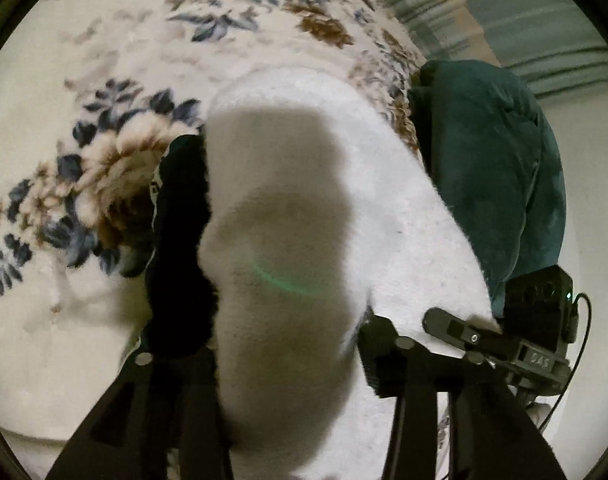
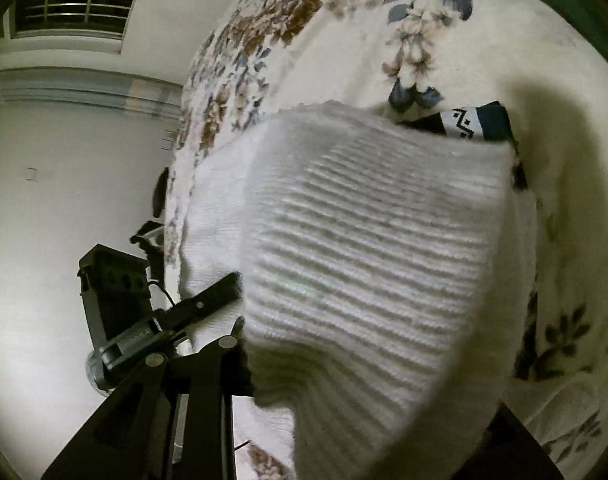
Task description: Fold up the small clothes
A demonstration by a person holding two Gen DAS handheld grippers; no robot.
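- Filling mid-frame in both views, a white knit hangs over a floral blanket.
- Left hand-held gripper and right hand-held gripper each pinch its edge.
- Dark sock peeks behind, upper right.

White ribbed knit garment; cream blanket, blue-brown floral print; dark teal cloth; black-white geometric-patterned fabric.

A floral blanket covers the bed, a dark green cushion at its edge
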